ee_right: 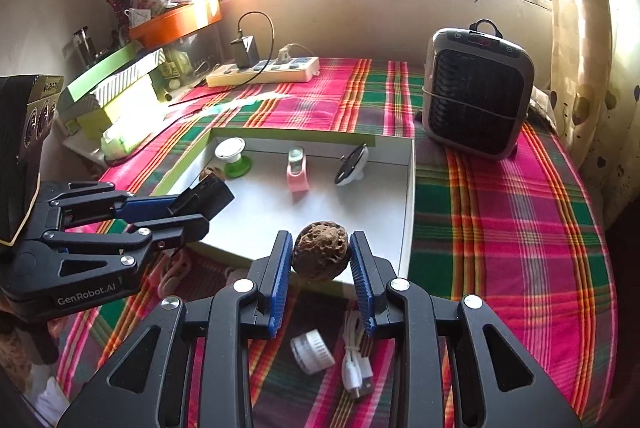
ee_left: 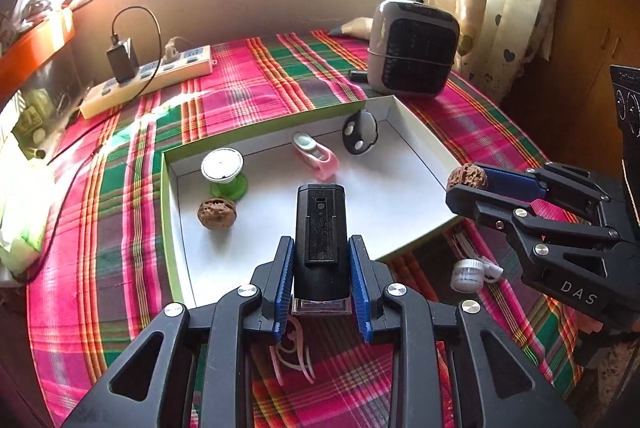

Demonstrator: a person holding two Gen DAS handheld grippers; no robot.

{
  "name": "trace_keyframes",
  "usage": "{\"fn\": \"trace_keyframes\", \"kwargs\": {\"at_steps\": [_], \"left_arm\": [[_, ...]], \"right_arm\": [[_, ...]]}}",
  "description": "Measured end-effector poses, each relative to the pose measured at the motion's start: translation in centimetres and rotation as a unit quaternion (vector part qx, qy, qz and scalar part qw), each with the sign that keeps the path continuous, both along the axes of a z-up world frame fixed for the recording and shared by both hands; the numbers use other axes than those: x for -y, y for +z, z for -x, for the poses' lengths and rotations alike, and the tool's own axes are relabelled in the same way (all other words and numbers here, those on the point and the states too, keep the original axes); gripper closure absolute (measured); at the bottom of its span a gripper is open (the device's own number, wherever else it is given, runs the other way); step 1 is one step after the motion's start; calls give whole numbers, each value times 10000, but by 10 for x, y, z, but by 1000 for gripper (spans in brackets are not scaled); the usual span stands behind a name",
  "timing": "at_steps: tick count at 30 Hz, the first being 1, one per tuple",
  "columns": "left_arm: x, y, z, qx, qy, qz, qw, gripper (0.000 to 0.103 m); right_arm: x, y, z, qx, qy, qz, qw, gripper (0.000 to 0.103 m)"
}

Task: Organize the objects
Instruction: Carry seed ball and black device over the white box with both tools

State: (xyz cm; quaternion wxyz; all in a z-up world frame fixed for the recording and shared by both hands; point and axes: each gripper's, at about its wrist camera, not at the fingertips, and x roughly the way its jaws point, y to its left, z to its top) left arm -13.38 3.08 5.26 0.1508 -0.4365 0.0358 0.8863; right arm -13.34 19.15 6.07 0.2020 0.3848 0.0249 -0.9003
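1. Left gripper pinches one black rectangular device between its blue pads, one pad pressed on each long side; the device has a ribbed clip panel on its upper face and a clear end toward the camera.
2. Right gripper pinches one brown, deeply wrinkled walnut, round and matte, with a pad touching each side.
3. Counted: two grippers, two walnuts. The second walnut lies ahead and to the left of the left gripper, inside the tray.
4. One shallow white tray with green outer walls sits just ahead of both grippers; the held device hangs over its near part, and the held walnut hangs over its near right corner.
5. Inside the tray, further out: one white-topped green spool, one pink-and-white clip-like item, and one black-and-white round item leaning on the far wall.
6. Below the right gripper, on the plaid cloth, lie one small white jar and one coiled white cable.
7. Beyond the tray stand one grey heater to the right and one power strip to the left.
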Motion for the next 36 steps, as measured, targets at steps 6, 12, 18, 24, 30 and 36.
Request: {"fn": "trace_keyframes", "kwargs": {"at_steps": [6,12,18,24,30,36], "left_arm": [[6,-7,29,88,136,33,9999,78],[8,-18,52,237,211,55,9995,78],[8,-27,66,328,259,77,9991,78],[9,-34,77,406,299,123,9987,78],[7,-36,83,385,274,147,9988,78],[6,-37,88,407,301,161,9986,78]], "right_arm": [[0,-8,30,69,-102,-218,9997,72],[2,-20,55,208,-142,-433,9987,72],[4,-31,72,312,-77,-562,9979,72],[12,-36,79,205,-14,-864,9961,72],[18,-39,85,134,58,-1056,9943,72],[23,-41,90,116,97,-1133,9935,72]]}}
